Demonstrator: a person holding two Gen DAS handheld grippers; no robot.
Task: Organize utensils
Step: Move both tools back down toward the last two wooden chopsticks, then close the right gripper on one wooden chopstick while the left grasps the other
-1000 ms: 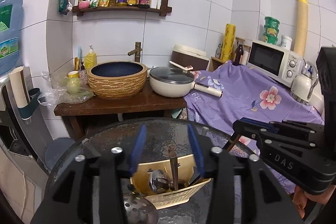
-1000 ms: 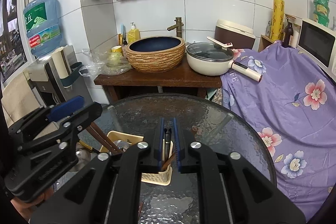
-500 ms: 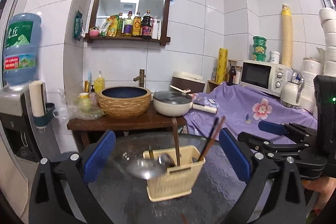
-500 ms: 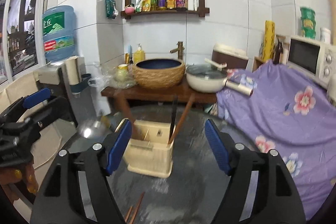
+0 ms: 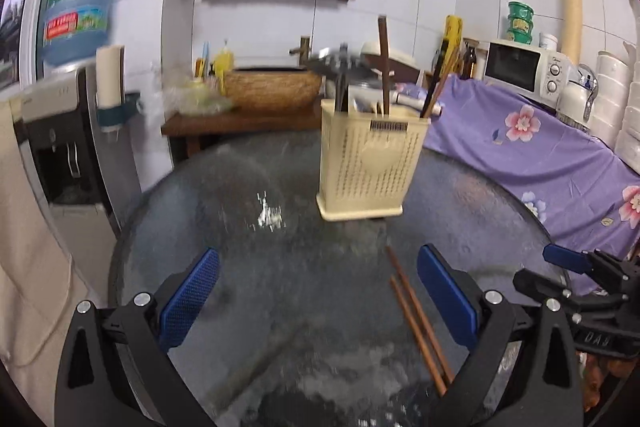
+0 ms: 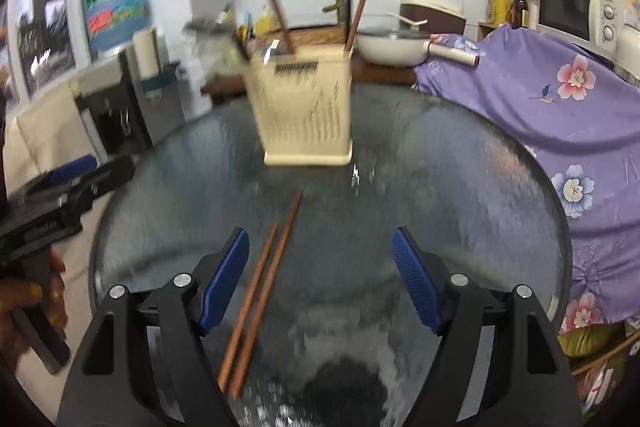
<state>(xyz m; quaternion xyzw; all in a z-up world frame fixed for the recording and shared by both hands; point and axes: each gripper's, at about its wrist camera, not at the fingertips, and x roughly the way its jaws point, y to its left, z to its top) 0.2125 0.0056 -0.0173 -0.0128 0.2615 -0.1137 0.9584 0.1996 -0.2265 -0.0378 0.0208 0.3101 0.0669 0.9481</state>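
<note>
Two brown chopsticks [image 6: 260, 291] lie before cream caddy [image 6: 304, 115]

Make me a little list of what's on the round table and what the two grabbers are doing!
table: round glass table
holder: cream utensil holder, upright, with utensils standing in it
loose: two brown chopsticks lying flat on the glass
left gripper: just opened wide, holding nothing
right gripper: just opened, holding nothing; chopsticks lie below it

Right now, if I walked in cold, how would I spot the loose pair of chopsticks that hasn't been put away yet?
Find the round dark glass table in the middle of the room, with a cream slotted utensil holder standing on it. On the glass in front of that holder lie two brown chopsticks, flat and side by side. Every other utensil stands upright inside the holder.
</note>
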